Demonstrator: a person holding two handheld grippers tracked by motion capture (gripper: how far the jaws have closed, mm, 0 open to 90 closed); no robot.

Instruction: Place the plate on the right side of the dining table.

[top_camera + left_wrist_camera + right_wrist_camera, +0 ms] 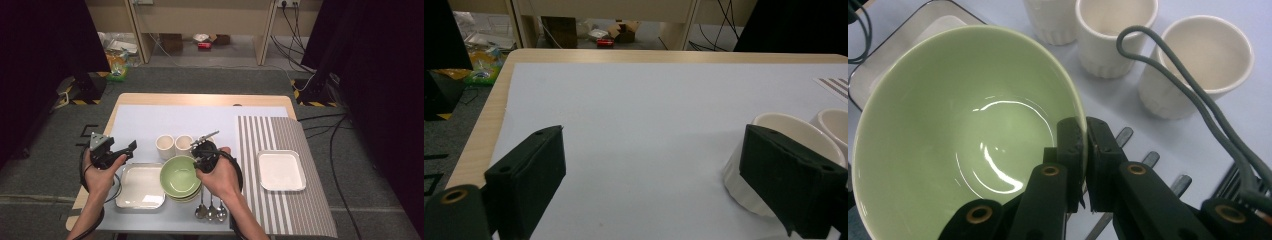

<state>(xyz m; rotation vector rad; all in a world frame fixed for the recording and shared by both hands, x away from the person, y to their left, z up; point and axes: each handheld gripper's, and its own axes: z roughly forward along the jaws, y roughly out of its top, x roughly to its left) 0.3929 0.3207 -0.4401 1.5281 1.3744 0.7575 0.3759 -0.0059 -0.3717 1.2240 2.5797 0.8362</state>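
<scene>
The green bowl (963, 145) is showing a smooth, glossy glaze with a thin rim and a round, deep hollow catching curved highlights; in the high view it is sitting on top of other bowls of the same shape. The right gripper (1084, 150), black and matte with brass-coloured rivets, is pinching that rim: one jaw is lying inside the bowl wall and the other outside, pressed together on the thin edge. The right hand (220, 175) is wrapping around the gripper's body from below, the forearm coming up from the near edge, and a grey cable is looping past the jaws. Just beyond the jaws three cream cups (1113, 35) with ribbed sides and matte insides are standing upright. Under the jaws the metal spoon handles (1148, 160) are lying side by side on the pale blue mat. To the far side of the bowl from the gripper a shallow square tray (908, 40) with a dark rim is lying flat.

The left gripper (649, 185) is standing with its two black padded jaws spread wide and nothing between them, hovering over the bare mat, with one cup just behind the jaw at the view's right. The left hand (100, 172) is holding it level, well apart from the bowl
</scene>
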